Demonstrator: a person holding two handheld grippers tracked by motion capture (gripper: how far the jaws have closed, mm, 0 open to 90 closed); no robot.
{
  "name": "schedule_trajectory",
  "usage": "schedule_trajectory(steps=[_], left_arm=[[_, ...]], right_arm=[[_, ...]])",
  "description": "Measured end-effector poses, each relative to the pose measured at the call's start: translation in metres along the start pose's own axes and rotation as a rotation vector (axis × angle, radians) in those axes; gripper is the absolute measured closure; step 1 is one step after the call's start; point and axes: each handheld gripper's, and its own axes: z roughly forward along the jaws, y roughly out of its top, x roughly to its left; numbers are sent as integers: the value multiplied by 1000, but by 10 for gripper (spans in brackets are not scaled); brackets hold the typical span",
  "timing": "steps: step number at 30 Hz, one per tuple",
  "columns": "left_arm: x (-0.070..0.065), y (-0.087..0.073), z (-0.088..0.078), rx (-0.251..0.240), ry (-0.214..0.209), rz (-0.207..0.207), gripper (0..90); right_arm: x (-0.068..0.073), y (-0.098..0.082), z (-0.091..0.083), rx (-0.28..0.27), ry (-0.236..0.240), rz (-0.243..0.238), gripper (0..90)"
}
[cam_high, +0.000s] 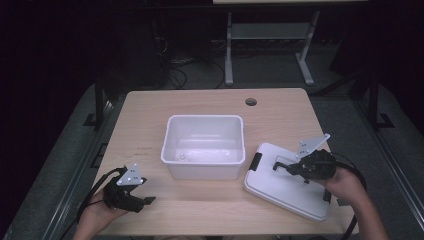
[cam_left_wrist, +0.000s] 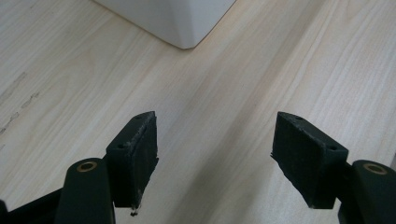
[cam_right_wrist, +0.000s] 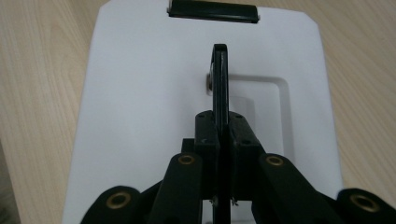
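A white plastic bin (cam_high: 202, 171) stands open in the middle of the wooden table (cam_high: 150, 115). Its white lid (cam_high: 280, 187) lies flat to the right of it. My right gripper (cam_high: 280, 166) is over the lid, its jaws shut on the lid's black handle (cam_right_wrist: 219, 79), which stands upright out of the recess in the lid (cam_right_wrist: 140, 93). My left gripper (cam_high: 150, 201) rests low at the table's front left, apart from the bin. Its jaws (cam_left_wrist: 215, 149) are open over bare wood, and a corner of the bin (cam_left_wrist: 177, 18) shows ahead of them.
Black latch clips sit on the lid's ends (cam_high: 256, 161) (cam_right_wrist: 212, 10). A round cable hole (cam_high: 251, 102) is near the table's far edge. Beyond the table stand a metal desk frame (cam_high: 229, 50) and loose cables on the floor.
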Motion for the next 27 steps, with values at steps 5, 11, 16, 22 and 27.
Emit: schedule_trajectory(steps=[5, 11, 16, 22, 27], left_arm=[[1, -1, -2, -9, 8, -9, 307], [1, -1, -4, -18, 12, -11, 306], [1, -2, -5, -23, 6, -18, 296], [1, -2, -5, -20, 10, -20, 285], [1, -2, -5, -24, 8, -22, 284]], right_arm=[[-2, 5, -6, -13, 2, -14, 839], [0, 9, -14, -19, 0, -33, 839], [-1, 12, -22, -29, -9, -50, 839], [-1, 15, -34, -38, -12, -56, 839], [0, 18, -44, -41, -16, -65, 839]])
